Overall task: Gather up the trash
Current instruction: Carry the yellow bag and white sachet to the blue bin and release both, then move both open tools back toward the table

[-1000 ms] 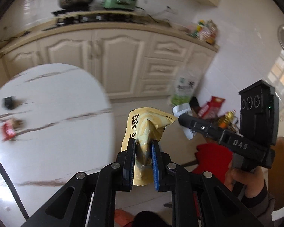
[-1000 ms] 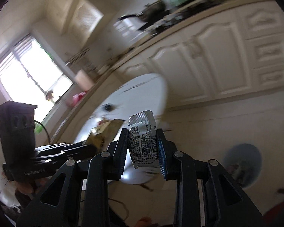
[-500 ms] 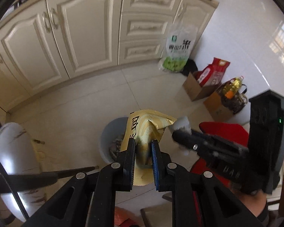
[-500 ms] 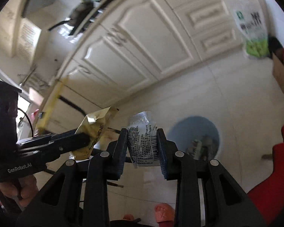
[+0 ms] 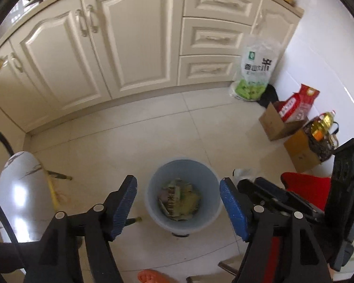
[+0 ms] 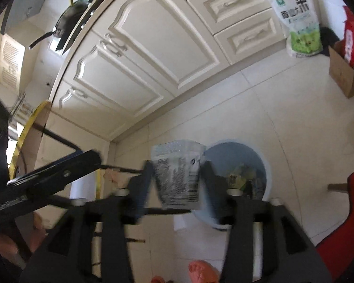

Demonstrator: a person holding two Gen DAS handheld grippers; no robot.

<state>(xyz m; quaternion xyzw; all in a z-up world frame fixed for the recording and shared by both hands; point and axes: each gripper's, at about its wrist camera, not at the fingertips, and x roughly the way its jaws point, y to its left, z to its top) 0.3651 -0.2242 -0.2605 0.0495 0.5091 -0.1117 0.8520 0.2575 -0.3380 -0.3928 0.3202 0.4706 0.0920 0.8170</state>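
A pale blue bin [image 5: 153, 202] stands on the floor tiles right under my left gripper [image 5: 177, 184]. Its jaws are opening wide with nothing between them. A yellow wrapper [image 5: 188, 198] lies in the bin with other scraps. My right gripper [image 6: 177, 172] hangs just left of the bin [image 6: 259, 162], blurred. Its jaws are opening too, and a silver printed wrapper [image 6: 177, 179] sits loose between them. The right gripper [image 5: 266, 191] also shows beside the bin's right rim in the left wrist view.
Cream cabinets [image 5: 134, 47] run along the back. A rice bag [image 5: 254, 70], two cardboard boxes [image 5: 273, 127] with a red bag and an oil bottle [image 5: 321, 122], and a red seat [image 5: 306, 188] crowd the right. A white table edge [image 5: 18, 188] is at left.
Both grippers swung from the table down over the bin. The left jaws opened and the yellow wrapper dropped into the bin. The right jaws spread around the silver wrapper.
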